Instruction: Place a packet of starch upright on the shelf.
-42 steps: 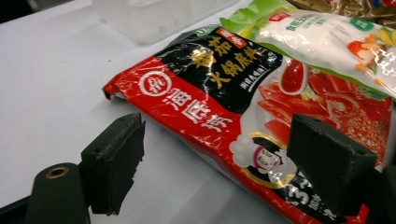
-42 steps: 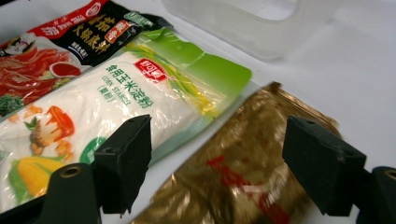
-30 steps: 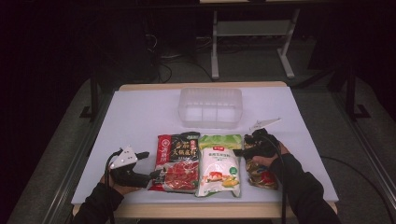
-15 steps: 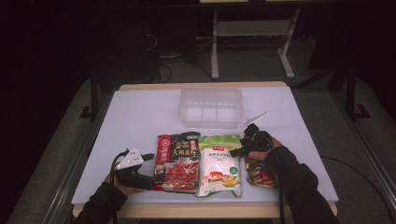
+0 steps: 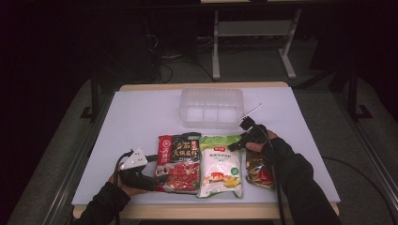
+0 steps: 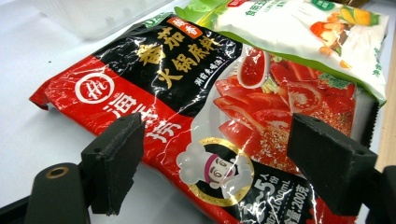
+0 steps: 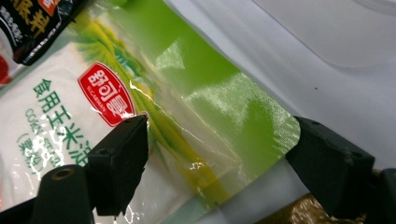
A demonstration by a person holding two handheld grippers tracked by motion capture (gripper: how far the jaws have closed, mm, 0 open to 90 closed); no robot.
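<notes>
Tools both gaping: left tool (image 6: 215,163) straddling hotpot-base packet (image 6: 219,116), right tool (image 7: 219,158) approaching cornstarch bag's (image 7: 140,126) 12 o'clock corner.

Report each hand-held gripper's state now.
Left hand-held gripper: open, over the red packet.
Right hand-held gripper: open, over the green-and-white packet.

My left gripper (image 5: 162,174) sits low with jaws spread; my right gripper (image 5: 233,146) angles leftward, jaws also wide apart.
</notes>
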